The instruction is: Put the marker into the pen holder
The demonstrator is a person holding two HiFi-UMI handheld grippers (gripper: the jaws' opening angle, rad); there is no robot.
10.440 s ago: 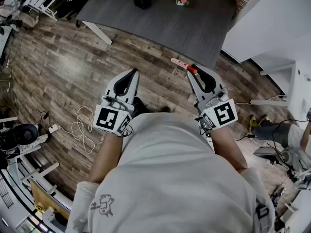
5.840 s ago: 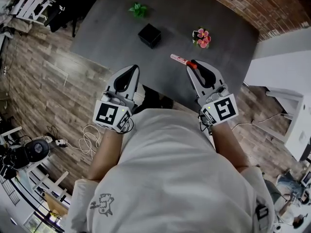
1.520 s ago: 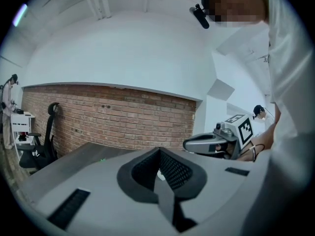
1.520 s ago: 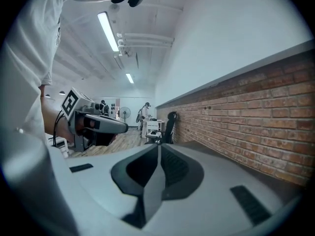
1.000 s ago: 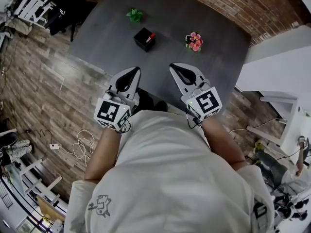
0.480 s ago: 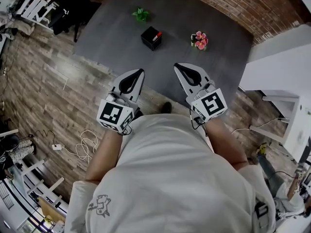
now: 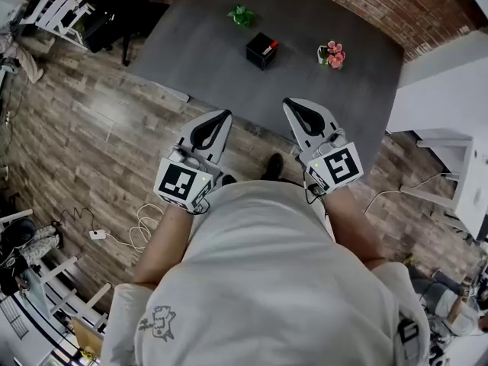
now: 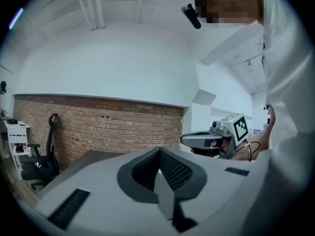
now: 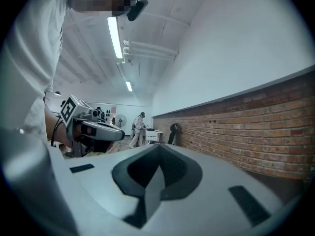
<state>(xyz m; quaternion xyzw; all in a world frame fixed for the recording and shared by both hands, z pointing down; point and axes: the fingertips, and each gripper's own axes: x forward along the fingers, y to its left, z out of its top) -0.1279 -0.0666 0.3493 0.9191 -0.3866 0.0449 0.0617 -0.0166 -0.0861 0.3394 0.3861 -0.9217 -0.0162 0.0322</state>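
A black square pen holder [image 7: 260,52] stands on the dark grey table [image 7: 198,48], with the marker [image 7: 270,46] upright inside it and its red end showing. Both grippers hover at the table's near edge, well short of the holder. My left gripper [image 7: 223,115] is shut and empty; its jaws [image 8: 158,150] meet in the left gripper view. My right gripper [image 7: 293,104] is shut too, with nothing between its jaws [image 9: 158,147]. Each gripper view shows the other gripper beside it, the right gripper [image 8: 203,139] and the left gripper [image 9: 97,129].
A small green plant [image 7: 241,14] and a pot of pink flowers [image 7: 331,54] flank the holder on the table. A brick wall [image 7: 358,2] runs behind the table. White furniture [image 7: 450,105] stands at the right, a black chair [image 7: 114,10] at the left, and cables [image 7: 141,231] lie on the wooden floor.
Earlier my right gripper held the marker; it now stands in the holder. Over the last second both shut grippers drew back toward the table's near edge, and the holder shifted up and right in view.
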